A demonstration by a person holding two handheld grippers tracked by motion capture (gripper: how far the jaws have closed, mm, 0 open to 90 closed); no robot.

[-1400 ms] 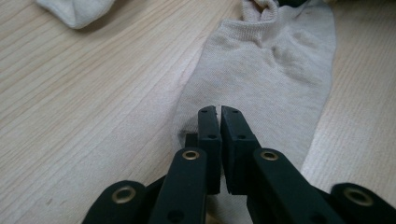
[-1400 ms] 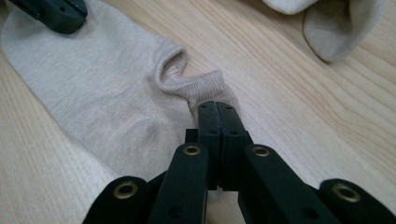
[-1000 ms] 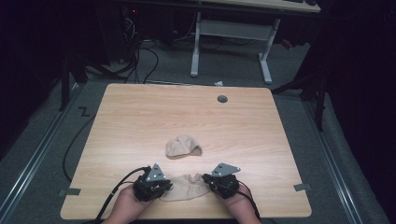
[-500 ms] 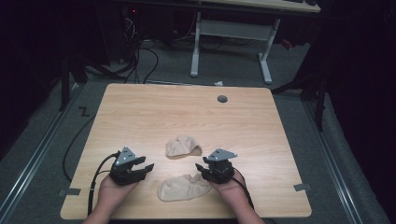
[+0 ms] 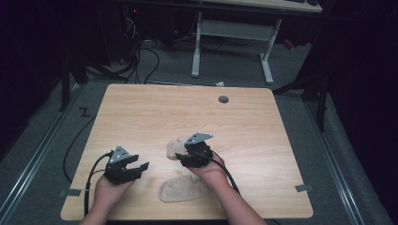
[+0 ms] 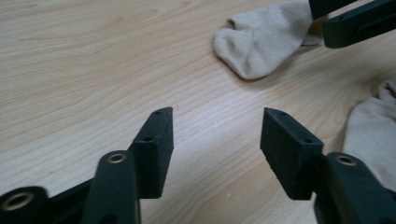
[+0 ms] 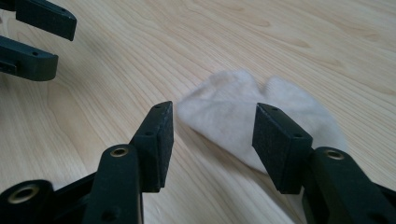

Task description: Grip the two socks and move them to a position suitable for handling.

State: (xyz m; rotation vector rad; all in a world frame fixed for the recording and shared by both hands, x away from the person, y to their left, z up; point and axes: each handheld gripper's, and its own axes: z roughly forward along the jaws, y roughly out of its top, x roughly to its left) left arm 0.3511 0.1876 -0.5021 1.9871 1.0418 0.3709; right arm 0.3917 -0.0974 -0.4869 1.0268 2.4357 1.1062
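Nearest to me, a beige sock point(image 5: 184, 188) lies flat at the front edge of the wooden table point(image 5: 141, 112), between my two forearms; its edge also shows at the right of the left gripper view. I judge it light, limp and thin, so it will sag and fold when lifted by one point; the cuff or the toe end looks the best place to pinch, with a jaw pressed down to the wood to get under the fabric.

My left gripper point(image 5: 127, 169) hovers just left of that sock with its jaws spread apart and nothing between them, only bare wood below.

My right gripper point(image 5: 185, 157) is a little farther in, also released, jaws wide. It hangs over the near edge of the second beige sock point(image 7: 252, 121), which sits near the table's middle. In the right gripper view this one lies bunched, doubled on itself with two rounded lobes at its far side and a soft fuzzy knit. The fabric looks grippy, not slippery, and nothing about it is fragile. The near fold directly between my jaws is where I would close, low enough to catch both layers.

Farther off, a round grey grommet point(image 5: 223, 99) is set in the tabletop near its far edge.
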